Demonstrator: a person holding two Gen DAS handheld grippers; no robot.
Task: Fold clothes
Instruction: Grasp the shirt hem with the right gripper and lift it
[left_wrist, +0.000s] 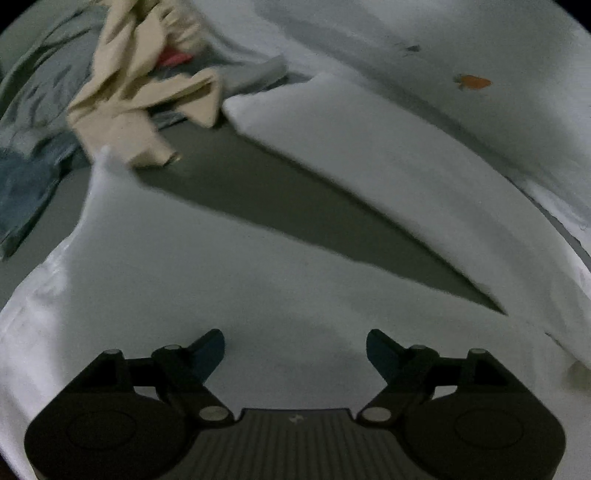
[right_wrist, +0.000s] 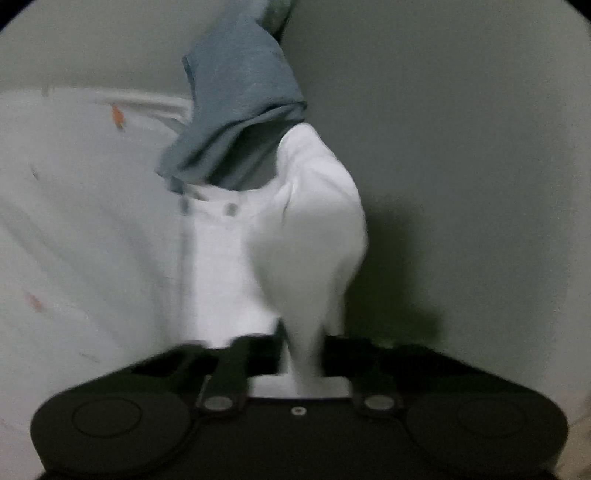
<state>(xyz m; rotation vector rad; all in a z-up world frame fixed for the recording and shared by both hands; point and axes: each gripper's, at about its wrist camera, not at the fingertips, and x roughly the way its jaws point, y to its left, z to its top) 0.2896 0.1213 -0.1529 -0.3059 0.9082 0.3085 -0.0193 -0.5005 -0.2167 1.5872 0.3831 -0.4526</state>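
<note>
A white garment (left_wrist: 221, 266) lies spread on the dark grey surface (left_wrist: 277, 206), and a long white part of it (left_wrist: 369, 155) runs off to the upper right. My left gripper (left_wrist: 295, 343) hovers just over the white cloth, open, with nothing between its fingers. In the right wrist view, a bunched fold of white garment (right_wrist: 314, 240) with two small snaps (right_wrist: 231, 209) rises from my right gripper (right_wrist: 303, 350), whose jaws are shut on it. A blue-grey cloth (right_wrist: 240, 110) drapes over the top of that fold.
A crumpled beige garment (left_wrist: 140, 92) lies at the upper left over a grey garment (left_wrist: 44, 85), with blue denim (left_wrist: 22, 192) at the left edge. A white cloth with small orange prints (left_wrist: 476, 82) covers the far right. The same printed cloth (right_wrist: 74, 203) fills the right wrist view's left side.
</note>
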